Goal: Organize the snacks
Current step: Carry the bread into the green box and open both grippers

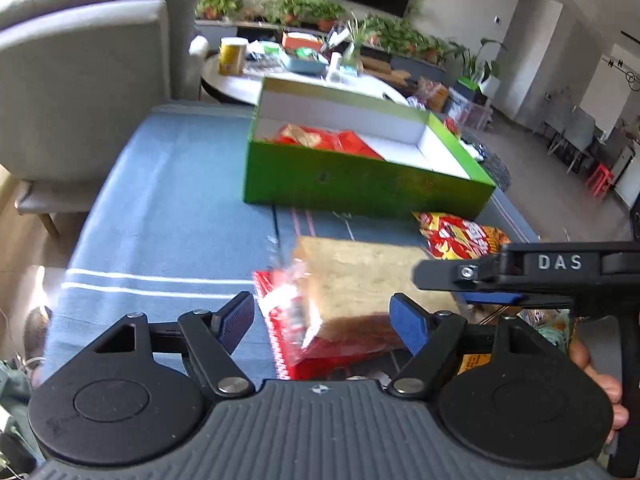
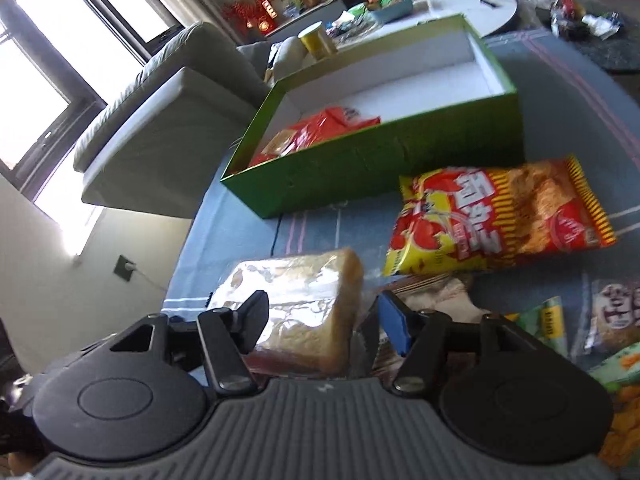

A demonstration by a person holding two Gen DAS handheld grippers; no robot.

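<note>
A living room: blue striped tablecloth (image 1: 160, 208) over a low table, grey armchair (image 1: 80, 92) behind, a round white side table (image 2: 486, 10) with clutter and potted plants beyond.

Left gripper (image 1: 322, 320): we see its jaws spread wide, one blue pad (image 1: 406, 322) to each side of the clear-wrapped loaf of sliced bread (image 1: 360, 280), with no pad visibly touching it. The loaf lies on top of a flat red packet (image 1: 288, 336).

Right gripper (image 2: 326, 318): likewise wide open, straddling the same loaf (image 2: 304, 308) from its own angle (the loaf is blurred in the left view, so whether either gripper has contact we cannot tell). In the left view the right gripper's body, marked "DAS" (image 1: 560, 263), reaches in from the right.

Outward from the loaf: a red-and-yellow crinkled snack bag (image 2: 500, 220) lies flat on the cloth, just beside the near wall of the open green cardboard box with white lining (image 2: 380, 160). Further packets, green, orange and white (image 2: 612, 316), crowd the right edge of the right view.

Progress, as we judge it: early. Inside the box we see only red packets (image 1: 328, 140), gathered at its left end; most of the white floor is bare. Still outside are the loaf, the red packet beneath it, the red-and-yellow bag and the packets at the right edge. The loaf appears to be the item now in hand, neither gripped nor lifted yet.
</note>
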